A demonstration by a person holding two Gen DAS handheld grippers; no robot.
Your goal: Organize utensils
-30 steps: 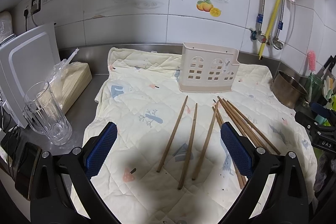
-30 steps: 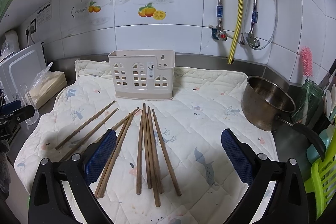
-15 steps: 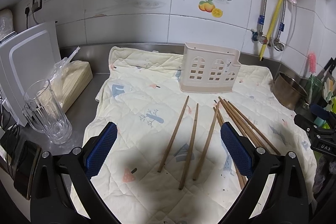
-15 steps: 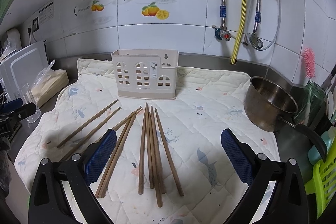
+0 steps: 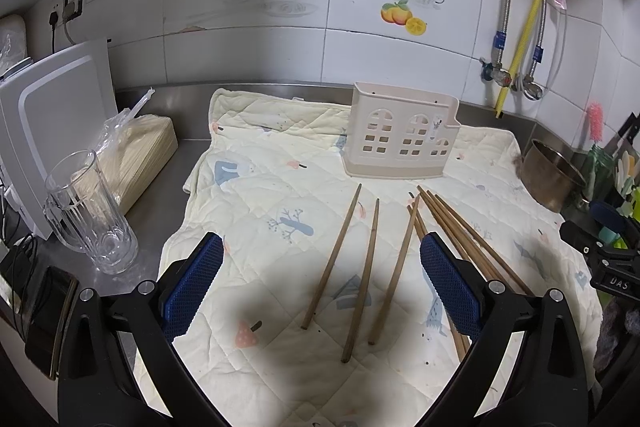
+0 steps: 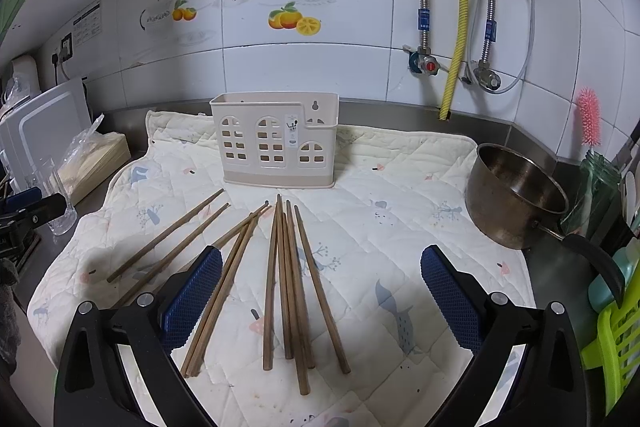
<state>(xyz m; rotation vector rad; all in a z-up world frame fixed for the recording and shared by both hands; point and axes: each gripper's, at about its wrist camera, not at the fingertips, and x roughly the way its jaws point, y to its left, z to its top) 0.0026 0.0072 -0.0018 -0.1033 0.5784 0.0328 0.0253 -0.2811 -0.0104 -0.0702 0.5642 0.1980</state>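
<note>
Looking at it, your chopsticks [image 6: 280, 279] are all loose on the quilted mat [image 6: 400, 227], fanned toward the empty beige holder [image 6: 276, 143] near its back edge, so nothing's sorted yet. Both your left gripper [image 5: 320, 287] and right gripper [image 6: 320, 301] hover wide apart, holding nothing. Watch the pot [image 6: 516, 195] off the mat's right edge and the glass [image 5: 90, 211] off its left.

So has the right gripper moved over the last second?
Yes, slightly. In the right wrist view the utensil holder and wall tiles sit lower and right of before, so the right gripper tilted up and leftward.
</note>
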